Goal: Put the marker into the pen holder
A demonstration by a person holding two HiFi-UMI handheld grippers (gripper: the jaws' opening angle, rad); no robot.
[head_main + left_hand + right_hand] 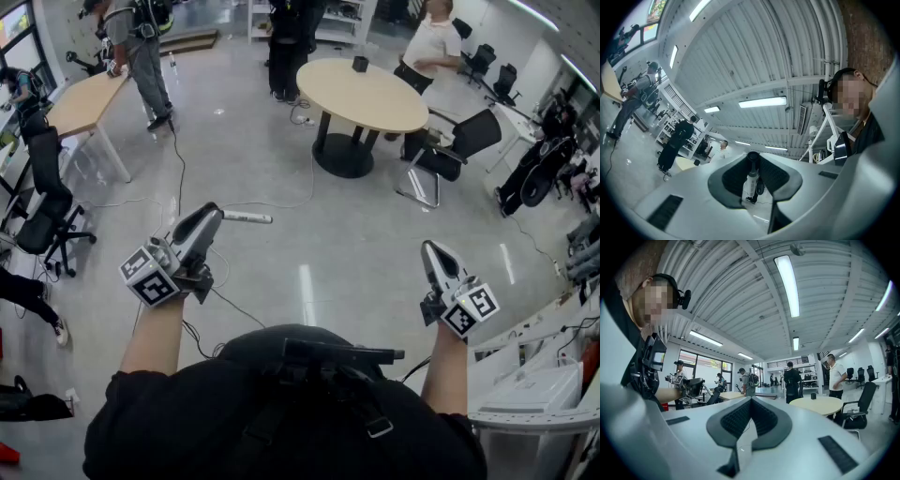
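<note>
1. Now the left gripper (214,212) has its jaws shut tight on the marker (246,217), which is white and black.
2. The marker sticks out past the tips of the jaws, up in the air over the floor (281,169).
3. The right gripper (431,246) has its jaws closed, with nothing in them.
4. The pen holder (360,64) is a small dark cup on the round worktop (394,103), far across the room from both grippers.
5. A person in a white shirt (433,42) is beside that worktop.
</note>
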